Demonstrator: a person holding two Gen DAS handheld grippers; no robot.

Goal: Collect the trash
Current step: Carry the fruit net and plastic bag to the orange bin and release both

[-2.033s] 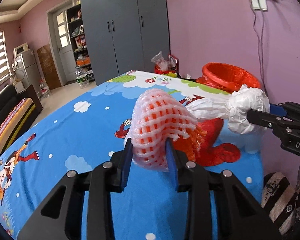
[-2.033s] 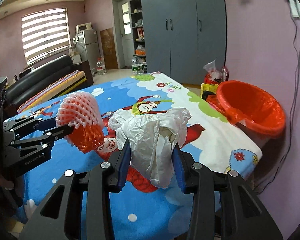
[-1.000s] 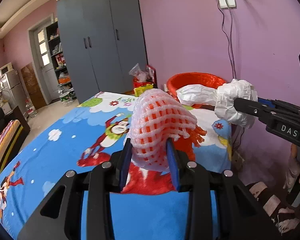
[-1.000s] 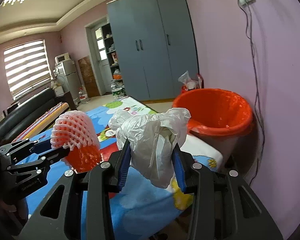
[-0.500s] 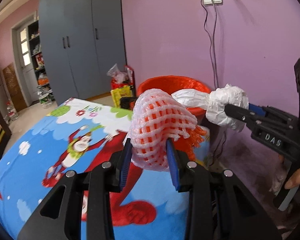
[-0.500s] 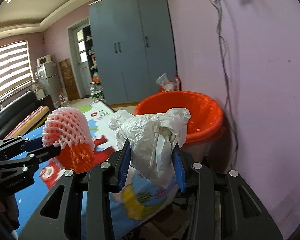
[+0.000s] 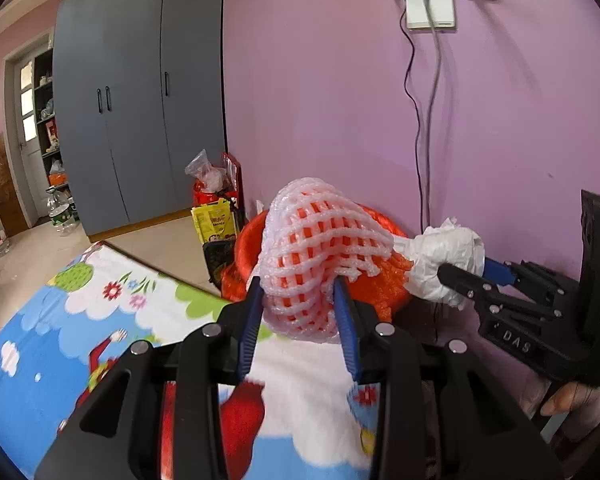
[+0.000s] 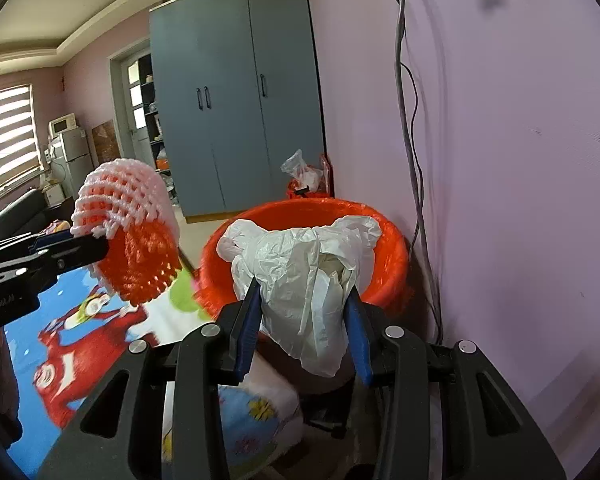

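My left gripper (image 7: pixel 298 312) is shut on a white foam fruit net (image 7: pixel 320 252) with an orange net inside; the same bundle (image 8: pixel 128 220) shows at the left of the right wrist view. My right gripper (image 8: pixel 304 320) is shut on a crumpled white plastic bag (image 8: pixel 304 276), seen in the left wrist view as a white wad (image 7: pixel 444 264) at the right. An orange-lined trash bin (image 8: pixel 384 248) stands just behind both bundles, against the purple wall; in the left wrist view the bin (image 7: pixel 248 248) is mostly hidden by the net.
A bed with a cartoon sheet (image 7: pixel 80 336) lies below and left of the grippers. Bags and a yellow box (image 7: pixel 216 208) sit on the floor by the grey wardrobe (image 7: pixel 140 120). Cables (image 8: pixel 412 140) hang down the wall beside the bin.
Both grippers have travelled along the bed toward the wall with their loads. The bin has grown larger and now sits directly behind the net and the bag.
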